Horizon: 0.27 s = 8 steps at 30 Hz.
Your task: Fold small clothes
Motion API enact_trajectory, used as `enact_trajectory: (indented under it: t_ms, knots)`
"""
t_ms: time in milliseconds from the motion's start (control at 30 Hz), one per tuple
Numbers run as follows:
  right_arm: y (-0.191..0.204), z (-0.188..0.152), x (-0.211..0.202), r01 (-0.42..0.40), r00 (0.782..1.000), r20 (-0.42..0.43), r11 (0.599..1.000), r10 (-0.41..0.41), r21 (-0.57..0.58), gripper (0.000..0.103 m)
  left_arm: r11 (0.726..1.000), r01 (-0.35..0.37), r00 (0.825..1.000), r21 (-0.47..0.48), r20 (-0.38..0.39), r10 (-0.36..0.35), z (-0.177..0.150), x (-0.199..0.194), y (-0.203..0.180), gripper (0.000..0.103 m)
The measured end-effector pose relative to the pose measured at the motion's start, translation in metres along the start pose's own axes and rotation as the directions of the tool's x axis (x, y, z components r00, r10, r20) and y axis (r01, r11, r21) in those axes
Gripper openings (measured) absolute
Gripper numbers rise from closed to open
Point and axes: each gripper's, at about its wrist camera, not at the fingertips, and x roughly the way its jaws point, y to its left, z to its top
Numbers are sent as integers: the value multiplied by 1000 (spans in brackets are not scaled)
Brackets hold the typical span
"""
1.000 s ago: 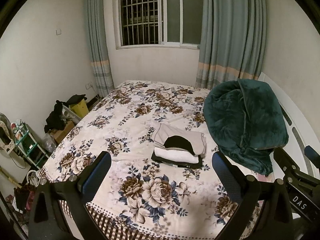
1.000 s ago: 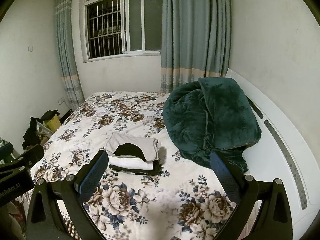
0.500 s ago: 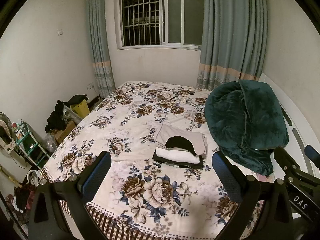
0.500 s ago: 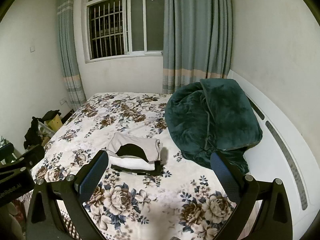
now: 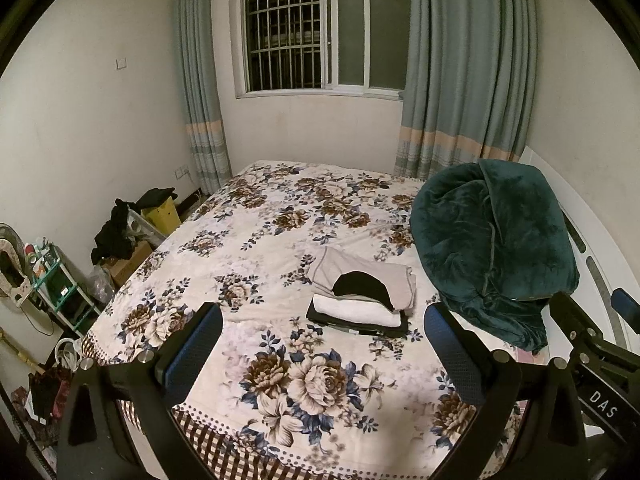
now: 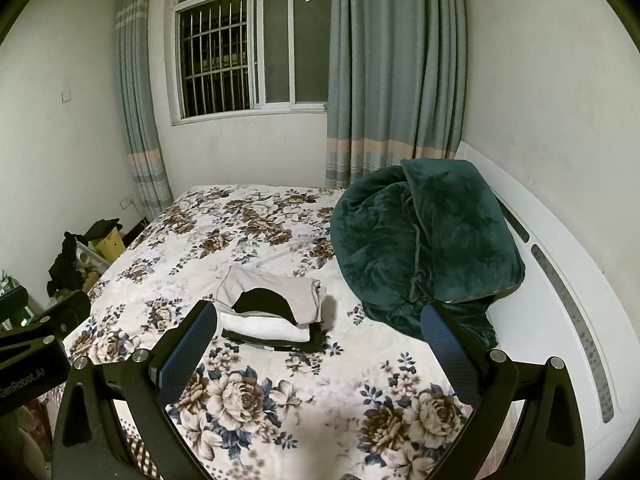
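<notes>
Stack of folded clothes [image 5: 362,302] sits mid-bed in the left wrist view, on the floral bedspread [image 5: 280,380]: a dark item at the bottom, a white one over it, a beige piece with a black garment on top. Left gripper [image 5: 322,344] hangs over the near end of the bed, well short of the stack, jaws spread wide with nothing between the blue pads [image 5: 192,350]. Green blanket [image 5: 488,248] heaped to the right of the stack, close to it but apart. Part of the other gripper's frame shows at the right edge. Right wrist view: same stack [image 6: 272,310] ahead and slightly left, right gripper [image 6: 320,344] likewise wide apart and empty, held back from the clothes. Blanket [image 6: 424,240] bulks against the white headboard [image 6: 560,280]. No unfolded garment visible on the bed, so the folding looks done or nearly so. Risks, as judged: reaching in to tidy could snag the top beige layer and drag it off, since it overhangs the white piece; a low approach could catch a pad on the soft bedspread and shift the whole stack; a wide swing on the right side could pull the blanket edge onto the clothes.
</notes>
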Motion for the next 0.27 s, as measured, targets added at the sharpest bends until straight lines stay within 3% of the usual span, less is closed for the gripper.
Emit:
enact_trajectory:
  t_ms: [267]
  knots:
    - [1, -1, -1, 4, 1000, 1, 1000, -4, 3, 103, 1000, -9, 1000, 0, 1, 9, -3, -1, 2, 103]
